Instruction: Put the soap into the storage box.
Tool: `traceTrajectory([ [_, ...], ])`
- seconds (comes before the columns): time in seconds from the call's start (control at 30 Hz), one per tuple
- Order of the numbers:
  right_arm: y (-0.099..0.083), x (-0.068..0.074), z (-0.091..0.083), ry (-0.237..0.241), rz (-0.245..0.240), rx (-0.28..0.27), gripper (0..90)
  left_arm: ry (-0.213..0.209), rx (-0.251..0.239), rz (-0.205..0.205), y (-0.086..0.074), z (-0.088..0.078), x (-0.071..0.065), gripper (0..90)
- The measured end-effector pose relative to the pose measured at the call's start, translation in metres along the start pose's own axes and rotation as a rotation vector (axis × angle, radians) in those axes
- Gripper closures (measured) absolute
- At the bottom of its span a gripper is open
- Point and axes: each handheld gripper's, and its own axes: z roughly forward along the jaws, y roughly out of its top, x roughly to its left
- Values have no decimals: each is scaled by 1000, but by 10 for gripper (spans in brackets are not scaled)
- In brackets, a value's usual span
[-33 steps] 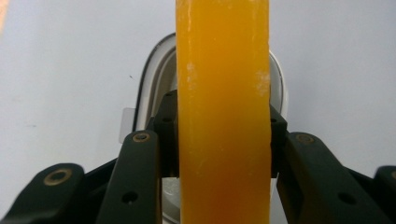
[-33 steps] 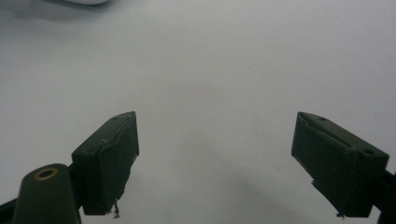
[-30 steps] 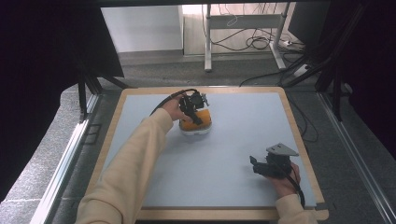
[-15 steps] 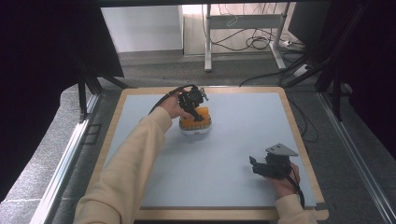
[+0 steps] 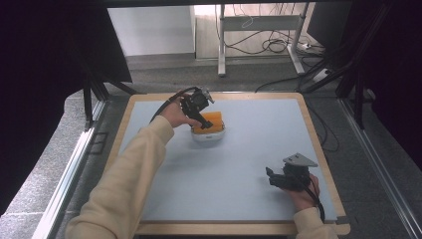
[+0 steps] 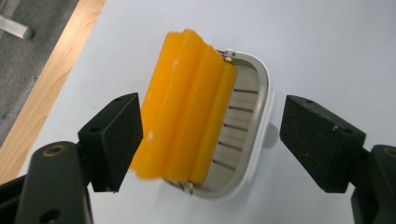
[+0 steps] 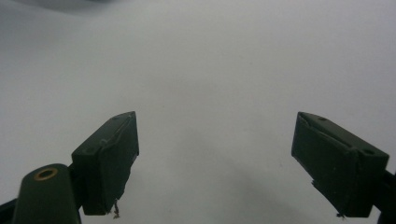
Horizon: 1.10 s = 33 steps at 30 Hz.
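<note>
An orange ridged block [image 6: 189,109] lies across a white dish with a slotted metal insert [image 6: 243,116]; one end overhangs the dish's rim. In the high view the orange block [image 5: 210,121] and white dish [image 5: 209,136] sit at the far middle-left of the table. My left gripper [image 5: 201,117] hovers just above them, and its jaws stand open on either side of the block in the left gripper view [image 6: 210,140] without touching it. My right gripper [image 5: 272,178] rests low near the front right of the table, open [image 7: 215,163], with bare surface between its jaws.
The pale blue mat [image 5: 249,159] has a wooden border [image 5: 318,144]. A black cable [image 5: 166,102] trails from the left gripper over the far left edge. Beyond the table are desk legs and floor cables [image 5: 268,45].
My left gripper has lifted slightly and drawn back from the orange block, which stays on the dish. The right gripper has not moved.
</note>
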Motion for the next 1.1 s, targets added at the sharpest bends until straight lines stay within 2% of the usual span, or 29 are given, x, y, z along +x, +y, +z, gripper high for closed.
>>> traceTrajectory([
  [0.2,0,0,0,-3,3,-1,152,12,-61,-57,-23,-29,-15,210],
  [0.33,0,1,-2,-9,4,-3,152,26,-86,-64,-42,-41,-29,221],
  [0.43,0,2,-2,-9,4,-3,152,26,-108,-91,-57,-48,-39,224],
  [0.57,0,2,-1,-9,4,0,153,27,-124,-122,-80,-50,-51,223],
  [0.67,0,2,-1,-10,3,0,152,37,-117,-154,-99,-48,-58,220],
  [0.7,-1,2,-2,-10,3,0,152,37,-117,-154,-99,-48,-58,221],
  [0.73,-1,2,-2,-10,3,0,152,33,-131,-202,-112,-47,-63,221],
  [0.77,-1,2,-1,-10,2,0,152,33,-131,-202,-112,-47,-63,221],
  [0.8,-1,2,-1,-10,3,2,152,40,-138,-230,-125,-47,-69,221],
  [0.9,-1,2,-1,-10,4,3,153,36,-144,-249,-136,-48,-74,221],
  [0.97,-1,2,-1,-15,1,2,152,62,-134,-271,-151,-49,-80,221],
  [1.1,-2,2,-1,-17,-3,6,152,54,-130,-294,-170,-48,-89,222],
])
